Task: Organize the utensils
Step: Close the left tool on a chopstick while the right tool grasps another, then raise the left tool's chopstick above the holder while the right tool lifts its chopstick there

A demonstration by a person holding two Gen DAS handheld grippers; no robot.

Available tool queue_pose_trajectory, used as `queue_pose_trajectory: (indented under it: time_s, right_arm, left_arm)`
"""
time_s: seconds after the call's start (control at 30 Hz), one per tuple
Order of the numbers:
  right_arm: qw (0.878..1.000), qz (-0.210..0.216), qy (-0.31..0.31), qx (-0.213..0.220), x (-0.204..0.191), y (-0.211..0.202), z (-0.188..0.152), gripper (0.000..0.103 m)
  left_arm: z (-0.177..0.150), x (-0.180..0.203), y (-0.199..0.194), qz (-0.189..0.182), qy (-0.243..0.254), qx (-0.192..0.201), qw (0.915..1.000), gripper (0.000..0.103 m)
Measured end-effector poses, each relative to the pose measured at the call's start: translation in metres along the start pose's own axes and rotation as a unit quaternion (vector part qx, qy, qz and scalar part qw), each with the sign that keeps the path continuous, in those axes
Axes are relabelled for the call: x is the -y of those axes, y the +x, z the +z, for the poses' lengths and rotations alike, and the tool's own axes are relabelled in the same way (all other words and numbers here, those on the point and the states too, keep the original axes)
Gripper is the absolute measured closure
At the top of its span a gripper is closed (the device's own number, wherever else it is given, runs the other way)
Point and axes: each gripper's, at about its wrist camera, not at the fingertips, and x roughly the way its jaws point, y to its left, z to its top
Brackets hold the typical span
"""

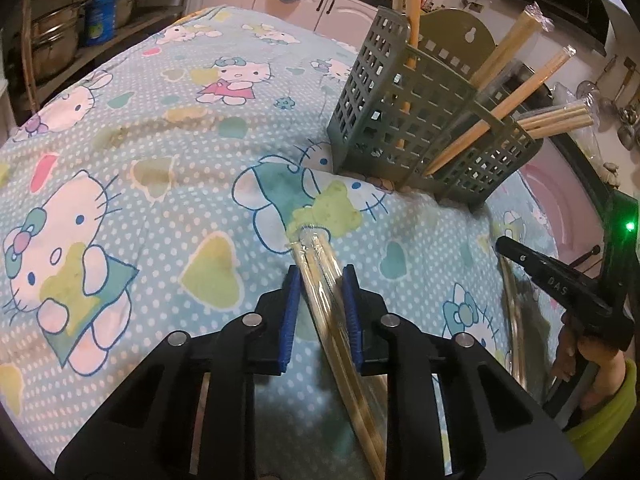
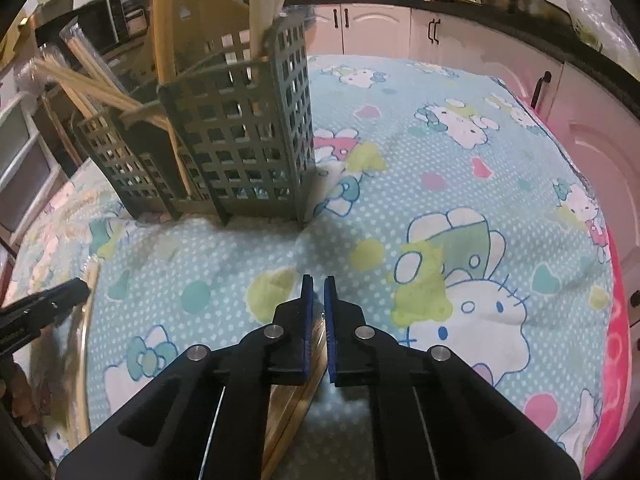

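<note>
**Wrapped chopsticks gripped, rack waiting ahead**

Bamboo in clear plastic sleeves is what this moment turns on. Taking the green lattice utensil rack point(image 1: 416, 120) as the landmark and going from left to right: nearer than the rack and to its left, the left gripper point(image 1: 320, 296) has its blue pads pressed narrowly on a wrapped pair of chopsticks point(image 1: 320, 268), the wrapper's sealed end pointing toward the rack's base. Holding the pair short of that end probably leaves it free to be tipped into a compartment. The gripper slants down at the cartoon-print cloth point(image 1: 160, 152).

In the rack itself, other wrapped chopsticks point(image 1: 520, 76) lean out of the lower right-hand compartments, and a plain stick stands in the tall one.

Right of the left gripper and nearer than the rack, the right gripper point(image 2: 319, 312) has its jaws nearly together on a second wrapped pair point(image 2: 308, 364), seized close to its tip. It tilts down too, and a hand point(image 1: 592, 356) in a yellow-green sleeve grips its handle.
</note>
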Motion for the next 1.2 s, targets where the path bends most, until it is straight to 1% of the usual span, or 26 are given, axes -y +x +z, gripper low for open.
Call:
queue_pose_trajectory:
  time_s: [0.03, 0.07, 0.1, 0.17, 0.23, 0.3, 0.37, 0.67, 0.93, 1.07, 1.2]
  right_arm:
    - [1.0, 0.005, 0.004, 0.003, 0.001, -0.002, 0.001, 0.102]
    - [1.0, 0.008, 0.007, 0.007, 0.003, -0.003, 0.002, 0.102]
    - [1.0, 0.012, 0.011, 0.01, 0.005, -0.006, 0.004, 0.102]
    - [0.999, 0.024, 0.017, 0.017, 0.008, -0.012, 0.007, 0.102]
    - [0.999, 0.029, 0.019, 0.023, 0.01, -0.017, 0.009, 0.102]
    - [0.998, 0.039, 0.024, 0.03, 0.012, -0.024, 0.012, 0.102]
    - [0.998, 0.045, 0.026, 0.036, 0.014, -0.03, 0.014, 0.102]
    - [0.995, 0.068, 0.036, 0.07, 0.017, -0.064, 0.018, 0.102]
    - [0.992, 0.08, 0.025, 0.097, 0.005, -0.091, 0.02, 0.102]
    - [0.991, 0.082, 0.022, 0.106, 0.0, -0.099, 0.021, 0.102]
    - [0.989, 0.086, 0.018, 0.117, -0.004, -0.11, 0.023, 0.102]
  left_arm:
    - [0.001, 0.001, 0.0, 0.0, 0.001, 0.0, 1.0, 0.091]
    - [0.002, 0.001, 0.001, 0.0, 0.003, -0.001, 1.0, 0.092]
    - [0.002, 0.002, 0.0, -0.001, 0.003, 0.0, 1.0, 0.097]
    - [0.004, 0.003, 0.0, -0.004, 0.003, 0.0, 1.0, 0.099]
    - [0.005, 0.003, -0.001, -0.009, 0.002, 0.001, 1.0, 0.1]
    - [0.006, 0.001, -0.004, -0.026, -0.007, 0.004, 0.9996, 0.1]
    - [0.005, 0.003, -0.007, -0.03, -0.008, 0.008, 0.9995, 0.1]
    - [0.015, 0.013, -0.039, -0.065, -0.005, 0.045, 0.9969, 0.101]
    - [0.018, 0.013, -0.049, -0.075, -0.009, 0.052, 0.9958, 0.101]
    - [0.018, 0.014, -0.056, -0.089, -0.01, 0.055, 0.9944, 0.101]
    - [0.02, 0.017, -0.063, -0.096, -0.009, 0.062, 0.9934, 0.102]
